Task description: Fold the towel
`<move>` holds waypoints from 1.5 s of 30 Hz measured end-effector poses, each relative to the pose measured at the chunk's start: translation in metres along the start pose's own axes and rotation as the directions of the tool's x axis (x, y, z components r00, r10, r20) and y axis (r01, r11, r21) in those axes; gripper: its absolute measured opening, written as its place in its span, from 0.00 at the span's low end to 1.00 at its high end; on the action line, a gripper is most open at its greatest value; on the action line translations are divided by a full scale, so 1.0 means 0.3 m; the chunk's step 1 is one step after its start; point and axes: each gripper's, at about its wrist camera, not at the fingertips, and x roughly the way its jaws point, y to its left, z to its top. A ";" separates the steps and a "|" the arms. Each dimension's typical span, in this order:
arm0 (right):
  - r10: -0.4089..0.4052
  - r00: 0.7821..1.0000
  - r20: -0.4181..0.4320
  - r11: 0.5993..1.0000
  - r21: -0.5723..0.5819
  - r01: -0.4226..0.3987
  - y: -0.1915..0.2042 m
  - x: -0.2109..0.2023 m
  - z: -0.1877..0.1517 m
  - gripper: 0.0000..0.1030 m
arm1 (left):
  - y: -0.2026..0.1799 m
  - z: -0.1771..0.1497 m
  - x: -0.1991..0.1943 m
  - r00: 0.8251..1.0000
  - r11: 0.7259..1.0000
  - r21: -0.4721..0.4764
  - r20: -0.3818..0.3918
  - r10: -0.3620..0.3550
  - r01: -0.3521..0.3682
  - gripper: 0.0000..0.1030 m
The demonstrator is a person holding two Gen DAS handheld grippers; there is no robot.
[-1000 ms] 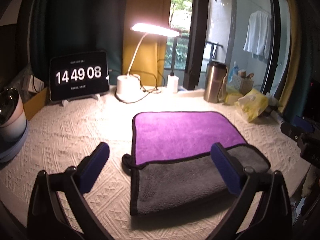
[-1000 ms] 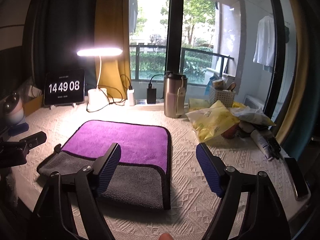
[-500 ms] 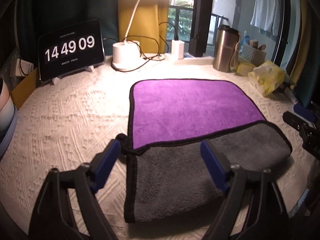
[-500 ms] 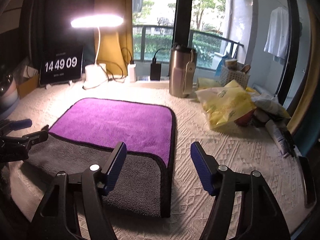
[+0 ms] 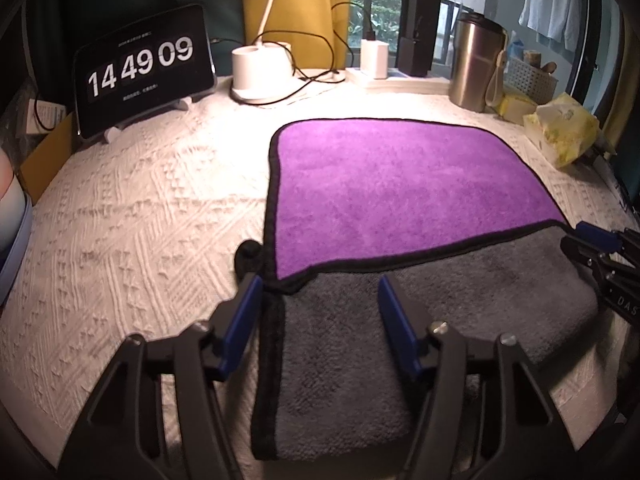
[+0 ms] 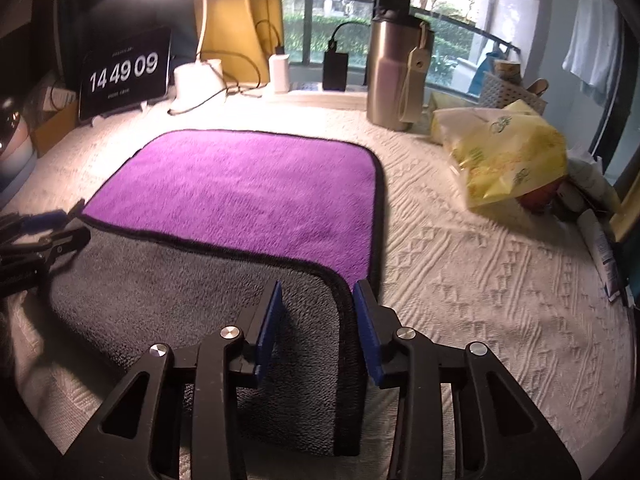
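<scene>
The towel [image 5: 400,192] lies on the white textured table cover, purple side up, with its near part folded over and showing grey [image 5: 400,320]. My left gripper [image 5: 318,292] is open, low over the folded edge's left corner, its fingers straddling the black hem. My right gripper [image 6: 318,300] is open with a narrower gap, low over the folded edge's right corner on the towel [image 6: 248,192]. Each gripper shows at the edge of the other's view.
At the back stand a tablet clock [image 5: 144,72], a white lamp base [image 5: 260,70] with cables, a charger and a steel tumbler [image 5: 474,64]. A yellow bag [image 6: 504,152], a basket and small items crowd the right side. A bowl sits at far left.
Both grippers have moved forward and down to the towel's near corners. Both jaws have narrowed, the right more than the left. The towel has not moved.
</scene>
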 end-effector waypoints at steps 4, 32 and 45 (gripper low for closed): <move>-0.002 1.000 -0.009 1.000 -0.008 0.002 0.004 0.004 0.001 0.27 | 0.005 -0.001 -0.003 1.000 1.000 -0.002 0.009 0.001 -0.001 0.48; -0.048 0.984 0.173 0.998 -0.034 0.055 0.016 -0.150 0.028 0.05 | -0.002 0.043 -0.118 0.989 0.997 0.010 0.130 -0.074 0.074 0.15; -0.019 0.998 0.053 1.000 0.000 0.019 -0.025 -0.041 0.030 0.36 | -0.022 0.046 -0.131 0.985 0.995 0.035 0.141 -0.096 0.092 0.15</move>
